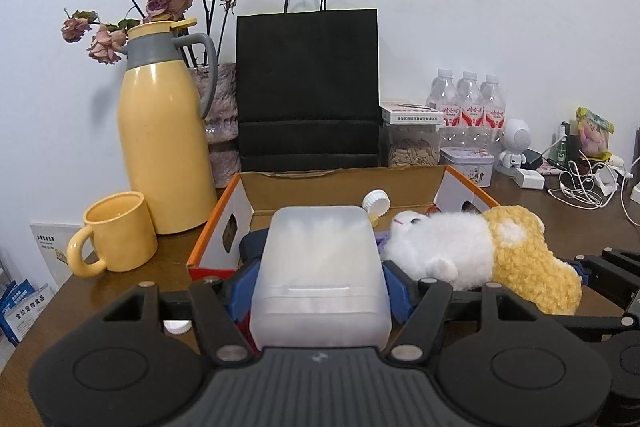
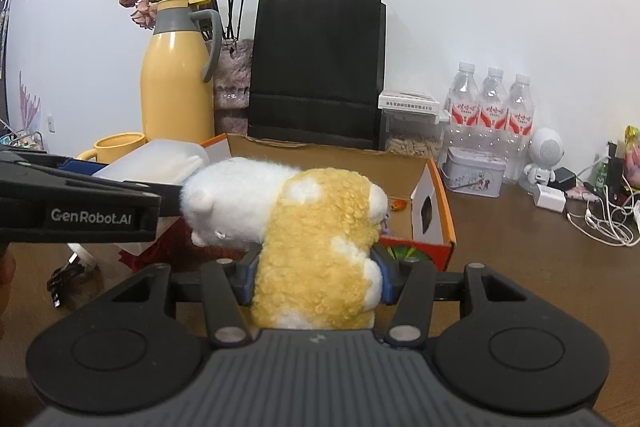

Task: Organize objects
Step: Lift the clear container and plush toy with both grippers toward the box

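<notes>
Left claw [image 1: 320,283]: pinching a translucent plastic box [image 1: 320,267] between blue pads, held above the near end of the open cardboard box [image 1: 344,183].
Right claw [image 2: 316,275]: pinching a yellow-and-white plush toy [image 2: 316,239], just beside the plastic box, over the same carton's near edge.
Carton's far wall close against a black paper bag [image 1: 308,87]; yellow thermos [image 1: 164,147] and yellow mug [image 1: 116,231] near its left flank.
Open counter [image 2: 520,267] to the right, bare up to the tangled white cables [image 2: 604,223].
Left view only: white bottle cap [image 1: 376,203] inside the carton.
Right view only: carton's right wall with oval cut-out; black cable on the counter at lower left.
</notes>
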Demonstrator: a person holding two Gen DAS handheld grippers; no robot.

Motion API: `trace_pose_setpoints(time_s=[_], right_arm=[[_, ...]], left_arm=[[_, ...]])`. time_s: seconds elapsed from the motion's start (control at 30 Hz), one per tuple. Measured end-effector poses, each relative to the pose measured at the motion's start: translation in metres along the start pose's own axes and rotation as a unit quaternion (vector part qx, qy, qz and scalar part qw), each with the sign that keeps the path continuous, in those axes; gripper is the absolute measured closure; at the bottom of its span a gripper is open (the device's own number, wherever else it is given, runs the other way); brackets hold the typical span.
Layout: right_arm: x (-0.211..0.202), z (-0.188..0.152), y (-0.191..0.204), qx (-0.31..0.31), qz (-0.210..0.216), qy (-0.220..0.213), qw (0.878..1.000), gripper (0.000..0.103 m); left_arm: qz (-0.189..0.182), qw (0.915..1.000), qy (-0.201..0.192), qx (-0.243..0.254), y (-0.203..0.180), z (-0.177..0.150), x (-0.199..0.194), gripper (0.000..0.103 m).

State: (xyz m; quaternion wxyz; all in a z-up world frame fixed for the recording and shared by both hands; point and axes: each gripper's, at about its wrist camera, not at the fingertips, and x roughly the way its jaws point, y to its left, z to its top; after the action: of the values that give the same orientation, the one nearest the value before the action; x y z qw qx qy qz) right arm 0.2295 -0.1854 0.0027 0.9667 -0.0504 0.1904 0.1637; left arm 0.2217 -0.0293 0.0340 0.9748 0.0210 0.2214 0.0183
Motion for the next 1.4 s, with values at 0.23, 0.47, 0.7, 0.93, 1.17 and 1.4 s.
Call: trace_pose_setpoints(time_s=[0.23,0.47,0.7,0.93,1.17,1.4], right_arm=[[0.010,0.020,0.000,-0.007,-0.001,0.002,1.000,0.050],[0.033,0.041,-0.010,-0.001,0.003,-0.006,1.000,0.049],[0.067,0.055,-0.025,0.007,0.005,-0.001,1.000,0.049],[0.102,0.062,-0.036,0.011,0.011,0.016,1.000,0.049],[0.132,0.070,-0.045,0.003,0.019,0.029,0.999,0.050],[0.155,0.074,-0.054,0.002,0.018,0.043,0.999,0.049]], left_arm=[[0.011,0.9999,-0.009,-0.004,0.001,0.021,0.009,0.039],[0.024,0.9995,-0.013,-0.014,0.002,0.042,0.033,0.039],[0.027,0.9992,-0.006,-0.028,0.000,0.058,0.069,0.039],[0.029,0.9992,0.011,-0.027,0.001,0.068,0.108,0.039],[0.035,0.9986,0.028,-0.028,0.004,0.073,0.140,0.039],[0.044,0.9977,0.046,-0.025,0.008,0.075,0.166,0.039]])
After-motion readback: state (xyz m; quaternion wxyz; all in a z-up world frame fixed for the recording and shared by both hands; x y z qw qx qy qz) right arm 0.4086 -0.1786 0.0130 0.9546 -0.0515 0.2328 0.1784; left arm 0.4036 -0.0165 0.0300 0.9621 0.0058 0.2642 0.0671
